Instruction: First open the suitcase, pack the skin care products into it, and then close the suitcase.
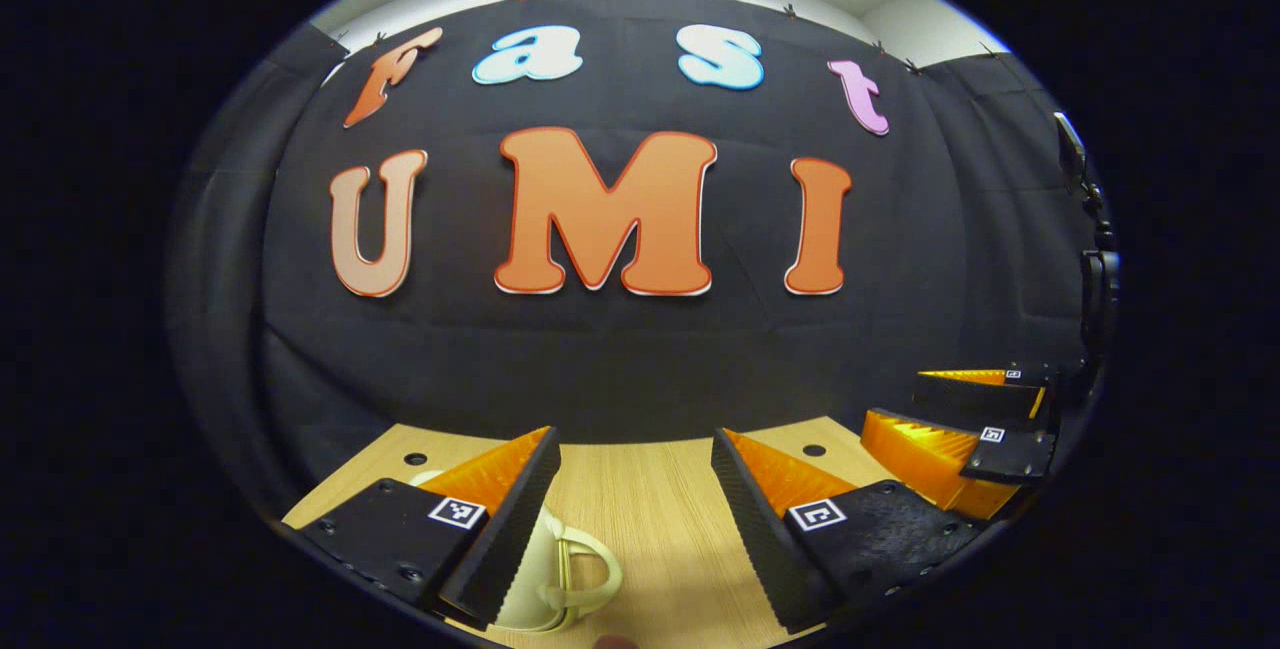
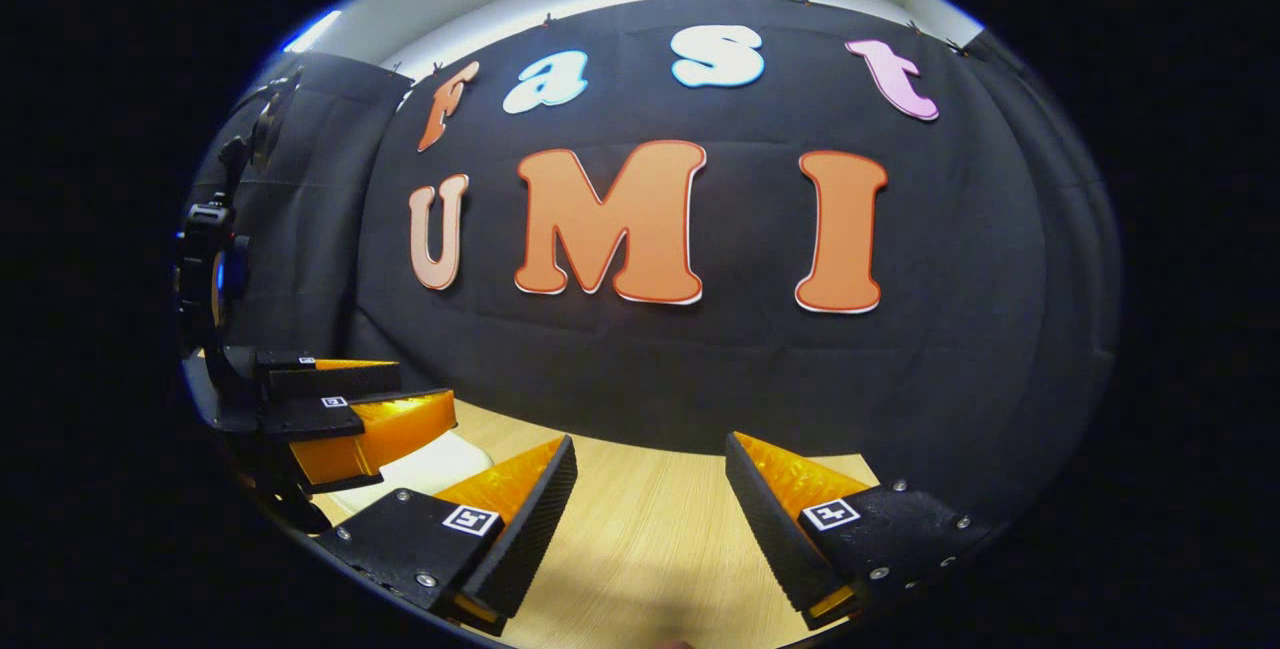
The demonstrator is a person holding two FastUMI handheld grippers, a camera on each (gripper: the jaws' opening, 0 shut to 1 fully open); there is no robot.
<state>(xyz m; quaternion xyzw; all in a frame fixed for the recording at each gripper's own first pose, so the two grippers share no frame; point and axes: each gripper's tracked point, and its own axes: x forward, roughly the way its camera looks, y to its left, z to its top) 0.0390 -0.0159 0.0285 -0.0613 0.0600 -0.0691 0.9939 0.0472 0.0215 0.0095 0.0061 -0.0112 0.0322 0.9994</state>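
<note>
Above the wooden table (image 1: 650,519), left gripper (image 1: 636,499) and right gripper (image 2: 650,509) both spread wide, nothing grasped; cream suitcase (image 1: 545,569) under left finger.

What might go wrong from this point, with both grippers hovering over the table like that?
1. The left gripper hangs open just above a cream handled object, possibly the suitcase; lowering blindly might knock it instead of gripping it.
2. The right gripper, also open, sits close beside the left; moving together, they might collide.
3. Most of the cream object is hidden behind a finger, so aiming is uncertain.

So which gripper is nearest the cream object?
The left gripper: the cream object lies right under its fingers, while the right gripper faces bare table.
</note>
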